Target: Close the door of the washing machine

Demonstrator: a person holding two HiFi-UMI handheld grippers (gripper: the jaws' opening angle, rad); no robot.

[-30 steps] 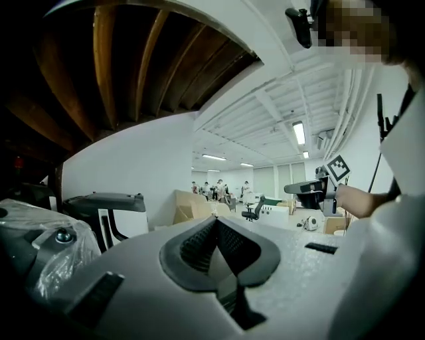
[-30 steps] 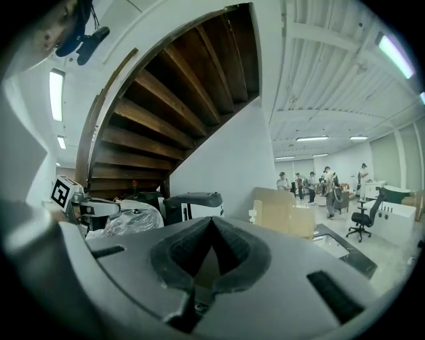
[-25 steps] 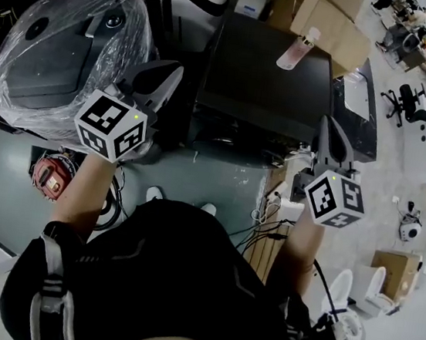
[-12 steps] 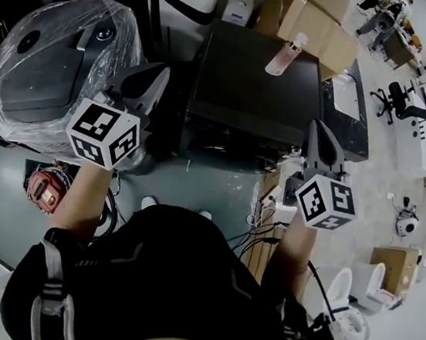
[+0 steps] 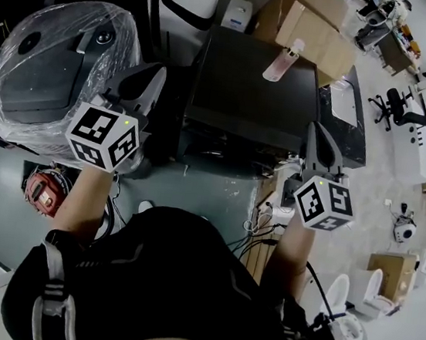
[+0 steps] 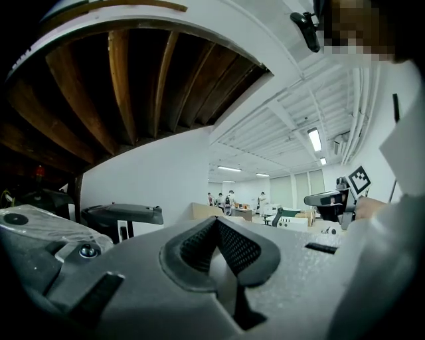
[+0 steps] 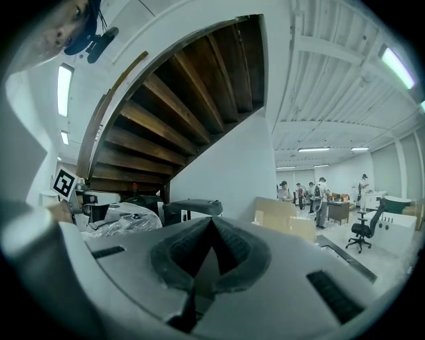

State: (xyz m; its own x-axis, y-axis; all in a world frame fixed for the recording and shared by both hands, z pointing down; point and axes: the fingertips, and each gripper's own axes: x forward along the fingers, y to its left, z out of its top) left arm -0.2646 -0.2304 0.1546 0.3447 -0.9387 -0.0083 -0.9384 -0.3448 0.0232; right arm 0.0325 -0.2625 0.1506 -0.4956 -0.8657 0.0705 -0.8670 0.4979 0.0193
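In the head view a dark, flat-topped machine [image 5: 255, 85] stands in front of me. I see only its top from above, and its front and door are hidden. My left gripper [image 5: 149, 78] is held level to the left of it, between it and a plastic-wrapped unit. My right gripper [image 5: 317, 132] is level by its front right corner. Both are shut with nothing between the pads, as the left gripper view [image 6: 216, 222] and the right gripper view [image 7: 211, 222] show. Neither touches the machine.
A pink bottle [image 5: 283, 60] lies on the machine's top. A plastic-wrapped grey unit [image 5: 48, 66] stands at the left, with cardboard boxes [image 5: 318, 24] behind. A red device [image 5: 41, 191] and cables [image 5: 260, 226] lie on the floor near my feet. A wooden stair underside [image 7: 172, 106] hangs overhead.
The head view has shifted slightly, so the machine sits a little higher in the picture. Both grippers stay shut and hardly move.
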